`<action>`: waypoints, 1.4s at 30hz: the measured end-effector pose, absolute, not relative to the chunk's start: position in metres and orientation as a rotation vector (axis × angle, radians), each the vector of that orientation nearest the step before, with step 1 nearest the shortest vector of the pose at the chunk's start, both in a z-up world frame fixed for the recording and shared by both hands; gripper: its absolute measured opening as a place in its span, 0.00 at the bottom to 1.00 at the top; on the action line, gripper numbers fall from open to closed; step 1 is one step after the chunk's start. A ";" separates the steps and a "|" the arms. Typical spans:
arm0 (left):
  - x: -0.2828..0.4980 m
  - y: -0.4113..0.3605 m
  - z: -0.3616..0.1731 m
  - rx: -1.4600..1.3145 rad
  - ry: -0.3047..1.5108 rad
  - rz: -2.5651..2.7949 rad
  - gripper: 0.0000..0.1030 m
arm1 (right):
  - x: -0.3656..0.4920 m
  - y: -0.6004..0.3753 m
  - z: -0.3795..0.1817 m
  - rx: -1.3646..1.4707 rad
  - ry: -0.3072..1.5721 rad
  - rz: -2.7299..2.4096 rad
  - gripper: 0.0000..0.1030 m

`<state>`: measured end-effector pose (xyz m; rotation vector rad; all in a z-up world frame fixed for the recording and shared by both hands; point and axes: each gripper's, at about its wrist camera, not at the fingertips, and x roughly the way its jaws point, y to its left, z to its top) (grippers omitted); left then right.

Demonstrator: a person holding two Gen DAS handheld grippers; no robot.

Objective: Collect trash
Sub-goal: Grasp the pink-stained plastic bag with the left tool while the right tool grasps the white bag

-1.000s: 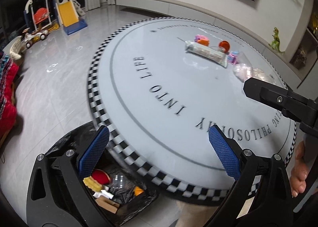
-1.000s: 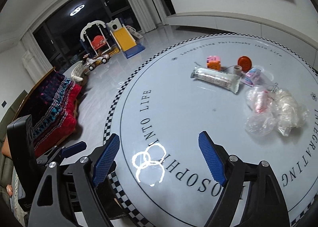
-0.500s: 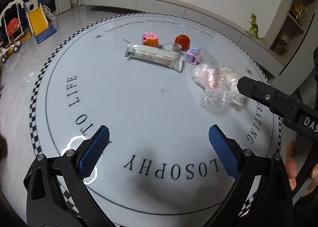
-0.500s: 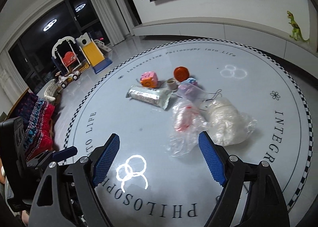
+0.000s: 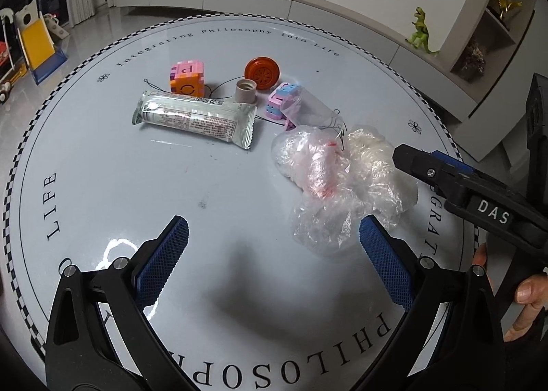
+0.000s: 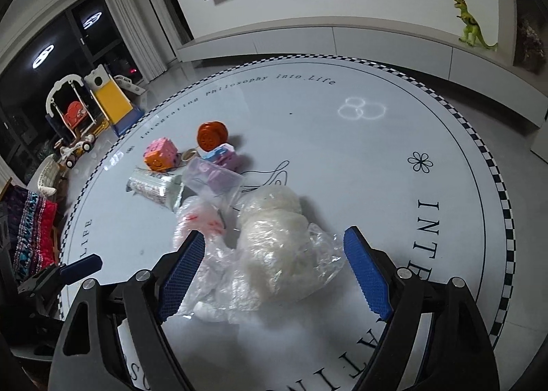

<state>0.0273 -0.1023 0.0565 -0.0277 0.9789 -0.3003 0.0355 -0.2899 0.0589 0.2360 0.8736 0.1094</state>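
On the table: round top [image 5: 102, 192], glossy pale grey, black lettering in a ring, checkered black/white rim.
Plastic bags: crumpled clear bags [image 5: 342, 172] [image 6: 274, 254], thin + wrinkly, heaped together on the right side of the top; one w/ red print, one milky white and puffy.
Wrapper: long clear food wrapper [image 5: 195, 118] [image 6: 154, 185], tube shape, crimped zigzag ends, printed text; lies flat left of the bags, apart from them.
Toys behind wrapper: pink/orange foam cube [image 5: 186, 77] [image 6: 160, 154], orange ribbed wheel [image 5: 262, 72] [image 6: 211, 135] on edge, small grey ribbed cap [image 5: 246, 90], pink/blue block [image 5: 282, 103] [image 6: 221, 158] partly under a small clear bag [image 5: 311, 110] [image 6: 212, 178].
String: thin black string [image 6: 274, 178] looped on the top near the block.
Left gripper [image 5: 274, 261]: blue textured pads wide apart, nothing between them; over bare tabletop, right pad just by the bag heap's near edge.
Right gripper [image 6: 274, 271]: pads wide apart, straddling the bag heap in its own view; can't tell if they touch the plastic, no squeeze seen. Black frame, "DAS" label in left view.
Hand [image 5: 527, 298]: fingers on right tool's handle.
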 end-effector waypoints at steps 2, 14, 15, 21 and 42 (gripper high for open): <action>0.032 -0.106 0.055 -0.029 0.981 -0.305 0.94 | 0.043 -0.291 0.051 0.238 0.896 0.109 0.81; 0.056 -0.126 0.048 -0.021 0.988 -0.313 0.94 | 0.055 -0.302 0.031 0.311 0.928 0.155 0.41; 0.059 -0.129 0.046 -0.021 0.990 -0.313 0.94 | 0.053 -0.305 0.033 0.320 0.916 0.154 0.40; 0.073 -0.138 0.034 -0.040 1.006 -0.307 0.94 | 0.045 -0.322 0.046 0.341 0.846 0.146 0.41; 0.026 -0.103 0.038 -0.025 0.985 -0.301 0.46 | 0.005 -0.288 0.073 0.319 0.819 0.183 0.42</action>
